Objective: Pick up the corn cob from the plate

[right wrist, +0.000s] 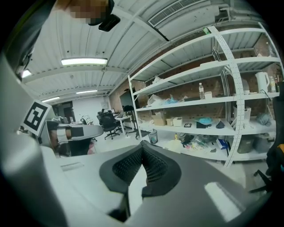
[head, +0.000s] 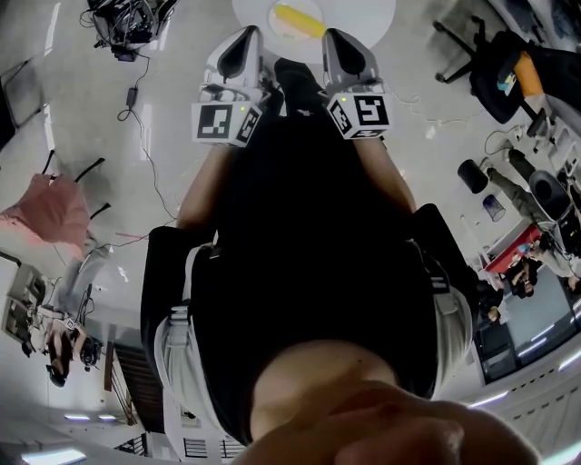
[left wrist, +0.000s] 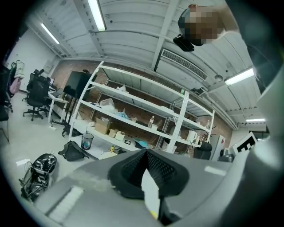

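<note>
- While the corn cob (head: pixel 300 20) lies untouched on its plate (head: pixel 272 29) at the top edge of the head view, both grippers are held side by side in front of the person's body, noses aimed toward it.
- The left gripper (head: pixel 247 36) has its black ribbed pads pressed together at the tips with nothing between them. Through the slit lower down shows a sliver of white with a yellow fleck, probably the table and cob beyond.
- The right gripper (head: pixel 338 38) is likewise closed tip to tip and empty.
- This reads as an approach posture. The two tools flank the cob's line, and their tips come up to the near edge of the table in the head view, apart from the plate. How high above it they hang cannot be told.
- Neither tool could take the cob as it stands, so one pair of jaws would have to part first.
- The cob lies slanted across the plate, so a grip across its narrow width seems the natural one.
- The plate sits on a round white table (head: pixel 372 14) and is barely distinguishable from it.
- Around the table is a glossy pale floor (head: pixel 163 54) with trailing cables (head: pixel 136 100), an office chair (head: pixel 495 64) and a pink cloth (head: pixel 50 213) draped to the left.
- The gripper views show white metal shelving (right wrist: pixel 195 97) with boxes and bottles against a brick wall, a waste bin (left wrist: pixel 87 141) and strip lights overhead.
</note>
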`<control>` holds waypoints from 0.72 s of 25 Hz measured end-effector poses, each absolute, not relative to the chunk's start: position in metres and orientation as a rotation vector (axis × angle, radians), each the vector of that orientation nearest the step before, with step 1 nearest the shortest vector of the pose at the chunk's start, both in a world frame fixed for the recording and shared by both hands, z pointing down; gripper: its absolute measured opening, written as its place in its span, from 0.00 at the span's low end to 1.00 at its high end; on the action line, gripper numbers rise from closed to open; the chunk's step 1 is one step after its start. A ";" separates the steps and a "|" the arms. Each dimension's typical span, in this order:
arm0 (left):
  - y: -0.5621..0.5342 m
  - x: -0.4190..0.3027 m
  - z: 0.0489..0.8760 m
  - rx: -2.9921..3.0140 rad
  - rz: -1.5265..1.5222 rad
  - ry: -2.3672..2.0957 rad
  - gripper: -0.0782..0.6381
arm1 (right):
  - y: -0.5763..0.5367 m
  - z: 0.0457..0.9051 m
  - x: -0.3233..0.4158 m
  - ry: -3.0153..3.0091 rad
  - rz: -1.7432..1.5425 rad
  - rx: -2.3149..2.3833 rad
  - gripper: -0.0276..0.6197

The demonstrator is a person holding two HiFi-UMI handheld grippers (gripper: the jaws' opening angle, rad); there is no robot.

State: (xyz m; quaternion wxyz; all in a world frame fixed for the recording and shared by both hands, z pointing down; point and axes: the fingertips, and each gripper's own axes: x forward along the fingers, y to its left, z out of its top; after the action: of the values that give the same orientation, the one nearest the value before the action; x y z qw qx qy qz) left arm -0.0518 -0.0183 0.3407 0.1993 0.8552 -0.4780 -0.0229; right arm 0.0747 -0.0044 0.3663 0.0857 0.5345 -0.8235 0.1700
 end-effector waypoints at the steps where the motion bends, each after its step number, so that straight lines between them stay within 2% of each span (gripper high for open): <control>1: -0.020 -0.050 0.345 2.386 -0.056 -1.337 0.11 | -0.006 0.372 0.075 -2.448 0.515 1.586 0.05; 18: -0.040 -0.033 0.405 2.285 0.001 -1.330 0.11 | -0.015 0.460 0.084 -2.326 0.606 1.419 0.06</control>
State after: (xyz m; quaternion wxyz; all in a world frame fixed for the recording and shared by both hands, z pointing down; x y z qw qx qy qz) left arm -0.0332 -0.0397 0.4047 0.2462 0.8377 -0.4876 0.0005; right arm 0.0844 -0.0146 0.4599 0.1742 0.5006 -0.8205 0.2139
